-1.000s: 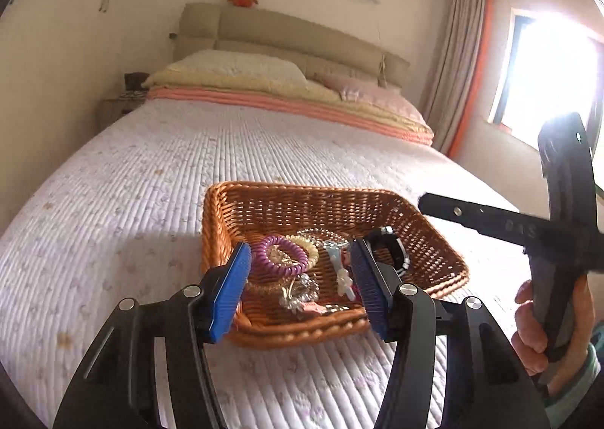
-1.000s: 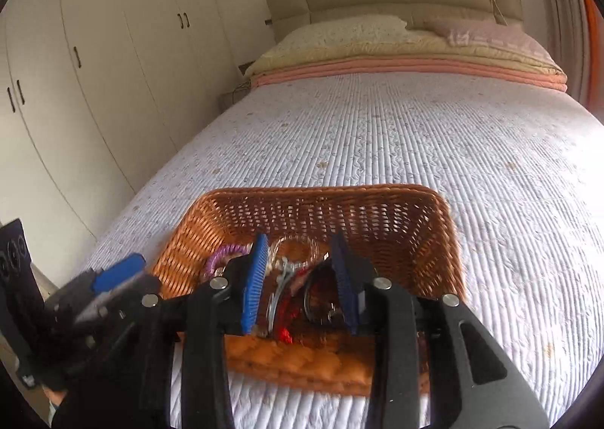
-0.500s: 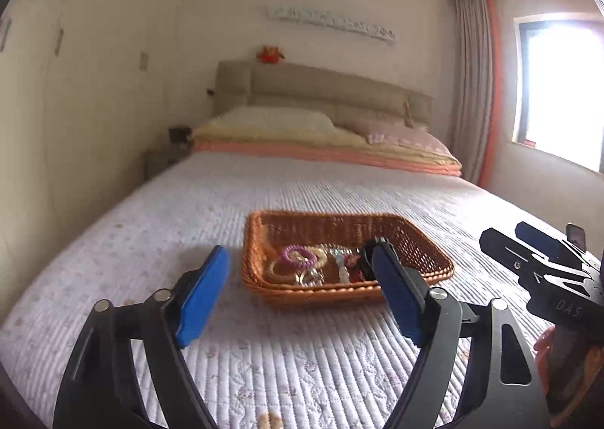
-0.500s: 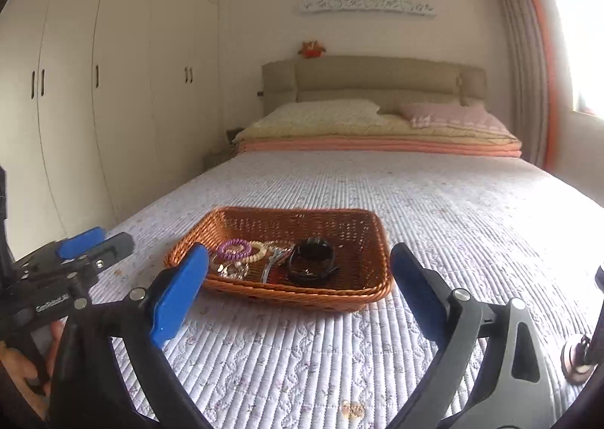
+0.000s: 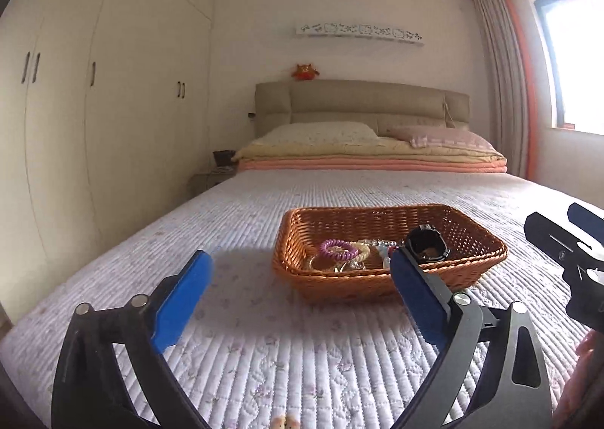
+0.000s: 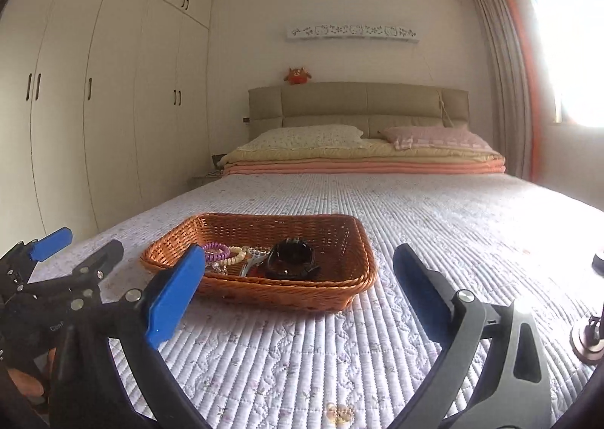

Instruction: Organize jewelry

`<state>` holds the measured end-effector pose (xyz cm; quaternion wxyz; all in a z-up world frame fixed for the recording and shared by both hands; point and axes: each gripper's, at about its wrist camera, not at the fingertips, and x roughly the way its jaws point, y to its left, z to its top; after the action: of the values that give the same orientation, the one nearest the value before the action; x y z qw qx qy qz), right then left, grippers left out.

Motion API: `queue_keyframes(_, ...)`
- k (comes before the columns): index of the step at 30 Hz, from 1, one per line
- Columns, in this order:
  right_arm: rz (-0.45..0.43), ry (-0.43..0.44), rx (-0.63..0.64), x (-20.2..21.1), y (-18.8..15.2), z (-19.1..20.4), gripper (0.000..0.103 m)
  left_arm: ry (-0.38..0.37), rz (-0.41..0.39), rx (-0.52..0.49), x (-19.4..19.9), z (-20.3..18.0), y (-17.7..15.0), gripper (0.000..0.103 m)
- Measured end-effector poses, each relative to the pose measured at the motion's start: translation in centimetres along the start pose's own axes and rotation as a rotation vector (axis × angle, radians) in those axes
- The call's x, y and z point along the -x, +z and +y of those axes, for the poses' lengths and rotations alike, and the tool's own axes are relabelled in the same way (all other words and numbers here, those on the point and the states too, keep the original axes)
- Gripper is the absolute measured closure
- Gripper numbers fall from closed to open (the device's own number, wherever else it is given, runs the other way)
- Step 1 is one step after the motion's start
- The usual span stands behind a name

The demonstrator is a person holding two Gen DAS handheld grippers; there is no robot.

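A brown wicker basket sits on the quilted bed. Jewelry lies inside: a purple coil band, a cream bead bracelet, a black watch and other small pieces. My left gripper hovers short of the basket's near side, its jaws opening wide with nothing between the blue pads. My right gripper is likewise back from the basket, its jaws opening and empty. Each gripper shows at the edge of the other's view.
The lilac quilt spreads around the basket on all sides. Pillows and a padded headboard lie at the far end. White wardrobes line the left wall, and a curtained window is on the right.
Both grippers have drawn back from over the basket and tipped up toward level. Their jaws have spread from fairly narrow to wide, and the basket now looks smaller and farther away.
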<state>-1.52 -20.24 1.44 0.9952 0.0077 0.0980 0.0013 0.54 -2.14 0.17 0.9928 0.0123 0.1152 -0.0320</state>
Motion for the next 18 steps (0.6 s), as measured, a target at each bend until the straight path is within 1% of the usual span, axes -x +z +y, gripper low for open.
queue_keyframes(2, -0.009, -0.010, 0.008, 0.0, -0.3, 0.1, 0.008, -0.005, -0.011, 0.025, 0.4, 0.6, -0.1, 0.010)
queue_keyframes(5, 0.003, -0.017, 0.013, -0.4, -1.1, 0.2, 0.008, -0.018, -0.006, 0.045, 0.5, 0.8, -0.4, 0.010)
queue_keyframes(11, -0.006, -0.016, 0.042, -0.3, -1.5, 0.9, 0.008, -0.013, -0.031, 0.021, 0.9, 0.3, -0.5, 0.008)
queue_keyframes(18, 0.005, -0.015, 0.018, -0.3, -1.3, 0.4, 0.008, -0.003, -0.022, 0.025, 1.0, 0.3, -0.5, 0.008)
